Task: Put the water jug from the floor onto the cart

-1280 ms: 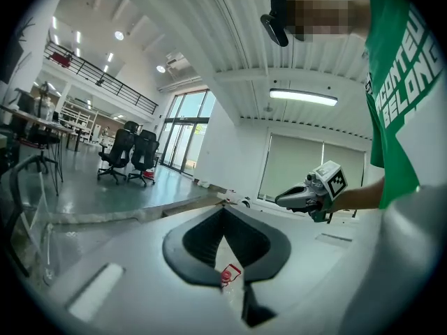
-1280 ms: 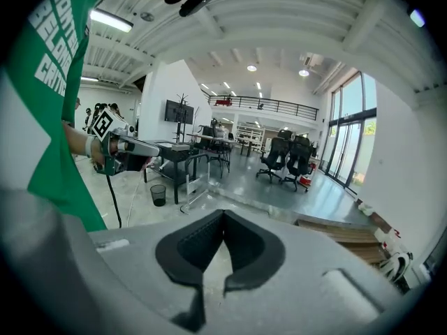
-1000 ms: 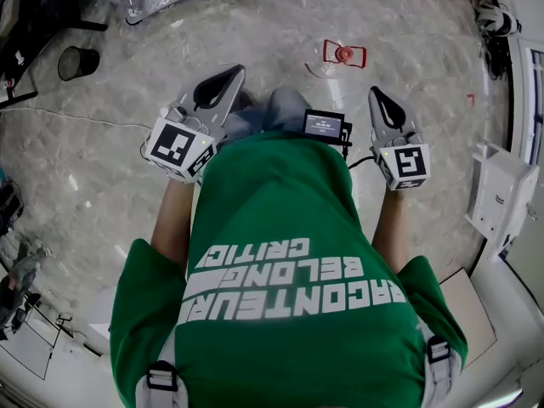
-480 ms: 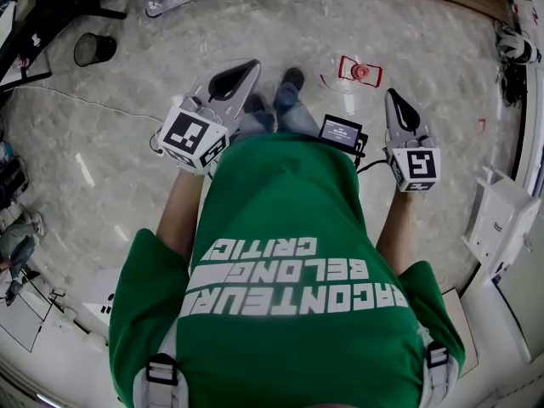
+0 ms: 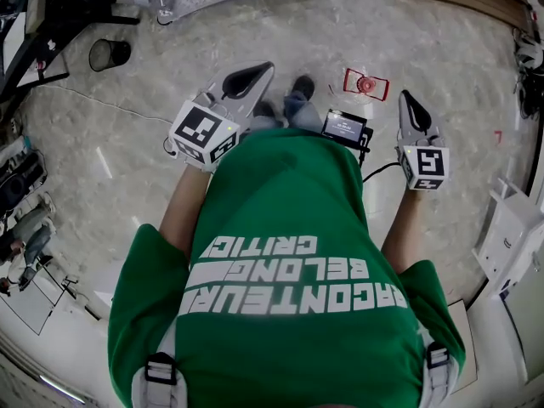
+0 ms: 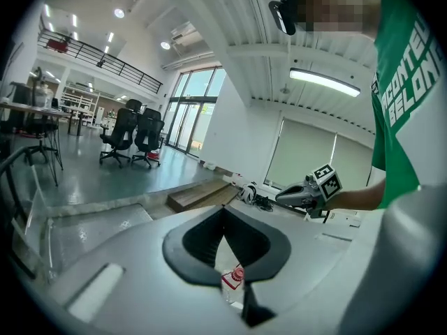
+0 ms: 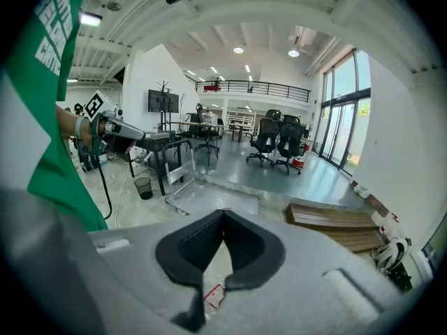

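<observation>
grey left gripper (image 5: pixel 265 68): jaws shut tip to tip, empty | grey right gripper (image 5: pixel 406 97): jaws together, empty | clear red-capped plastic water jug (image 5: pixel 365 84): on pale marble floor (image 5: pixel 127 168), apparently upright, ahead between both grippers, untouched

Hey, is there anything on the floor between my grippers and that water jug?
Nothing visible does. The water jug stands on open floor ahead of the right gripper, and the left gripper sees it straight past its closed jaws. Your own shoes are nearby, beside it.
</observation>
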{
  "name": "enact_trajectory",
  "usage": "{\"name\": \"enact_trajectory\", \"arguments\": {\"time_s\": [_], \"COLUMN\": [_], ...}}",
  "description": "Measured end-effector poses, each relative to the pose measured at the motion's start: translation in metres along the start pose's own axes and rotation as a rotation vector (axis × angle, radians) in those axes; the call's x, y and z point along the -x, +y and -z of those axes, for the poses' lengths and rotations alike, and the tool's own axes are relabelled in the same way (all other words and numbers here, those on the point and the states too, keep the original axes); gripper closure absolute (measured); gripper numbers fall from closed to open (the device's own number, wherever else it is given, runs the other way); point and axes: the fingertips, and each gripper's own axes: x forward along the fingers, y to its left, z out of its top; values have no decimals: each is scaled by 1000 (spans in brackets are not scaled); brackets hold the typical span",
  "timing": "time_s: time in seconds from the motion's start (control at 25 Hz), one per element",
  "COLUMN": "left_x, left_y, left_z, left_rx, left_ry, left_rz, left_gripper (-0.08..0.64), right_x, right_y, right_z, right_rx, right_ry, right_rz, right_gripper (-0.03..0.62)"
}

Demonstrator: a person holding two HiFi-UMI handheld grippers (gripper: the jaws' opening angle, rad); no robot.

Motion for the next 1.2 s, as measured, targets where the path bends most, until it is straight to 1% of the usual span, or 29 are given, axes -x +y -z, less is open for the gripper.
{"name": "enact_trajectory", "arguments": {"time_s": [0.2, 0.4, 0.48, 0.6, 0.8, 1.0, 1.2], "left_x": [-27, -51, -62, -81, -115, -118, -174], "left_y": [2, 6, 7, 8, -5, -30, -40], "left_z": [2, 9, 13, 29, 61, 104, 169], "left_rx": [-4, -17, -21, -13, 8, -21, -47], "left_ry": [37, 74, 88, 127, 209, 262, 326], "left_rz": [-4, 9, 27, 80, 184, 246, 368], "left_gripper": [545, 545, 545, 545, 545, 545, 545], "right_x": [-21, -54, -69, -91, -121, -127, -169], "right_y": [-30, -39, -41, -42, -47, -23, -14], "right_z": [28, 62, 78, 106, 160, 212, 299], "right_rx": [-19, -19, -18, -38, -112, -155, -214], "right_ry": [39, 112, 144, 192, 246, 261, 346], "right_rz": [-11, -50, -56, -43, -14, 34, 51], "right_gripper": [600, 600, 598, 600, 600, 598, 598]}}
